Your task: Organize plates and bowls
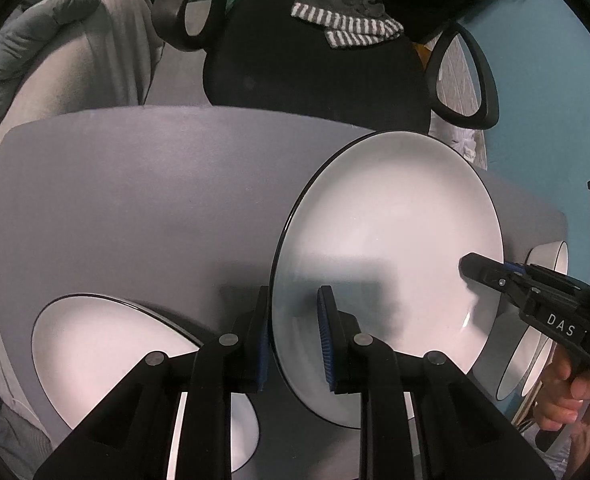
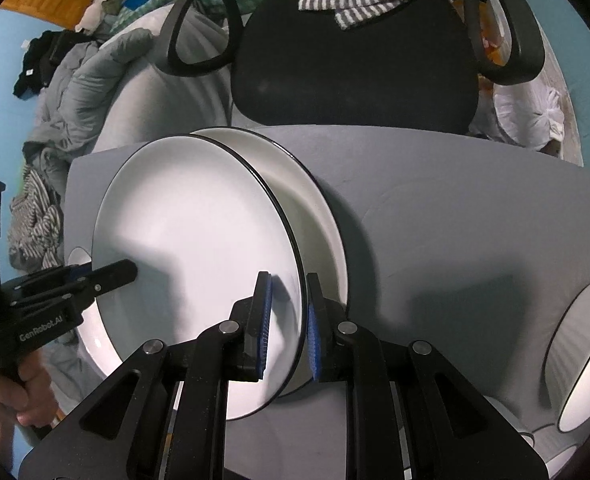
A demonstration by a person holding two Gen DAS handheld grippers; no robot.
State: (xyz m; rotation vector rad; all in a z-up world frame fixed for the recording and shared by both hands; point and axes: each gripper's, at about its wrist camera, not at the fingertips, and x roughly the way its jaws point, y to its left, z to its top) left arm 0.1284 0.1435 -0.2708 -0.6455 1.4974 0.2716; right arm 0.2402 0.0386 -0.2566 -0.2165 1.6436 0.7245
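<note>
- Left wrist view: my left gripper [image 1: 295, 336] has its jaws set narrowly on either side of the near rim of a large white plate [image 1: 391, 248] with a thin black edge. Small gaps show beside the blue pads [image 1: 325, 340], so I cannot tell whether they press it.
- The plate is tilted up on edge above the grey tabletop [image 1: 135, 200].
- A second white plate [image 1: 95, 352] lies flat on the tabletop at lower left, partly hidden behind my gripper.
- At right, my right gripper [image 1: 471, 268] reaches over the tilted plate's far rim; its body reads "DAS", with the rest cut off. A bare hand [image 1: 567, 392] holds it.
- A white bowl [image 1: 551, 256] sits behind that gripper at the tabletop's right edge.
- Right wrist view: my right gripper [image 2: 289, 332] straddles the tilted plate's [image 2: 199, 264] rim, jaws narrow, blue pads close to both faces.
- Another white plate [image 2: 315, 208] lies just behind it on the tabletop [image 2: 455, 208].
- The left gripper [image 2: 115, 272] at left reads "GenRobot.AI".
- A black office chair [image 2: 351, 64] with a striped cloth [image 2: 355, 4] stands beyond the tabletop.
</note>
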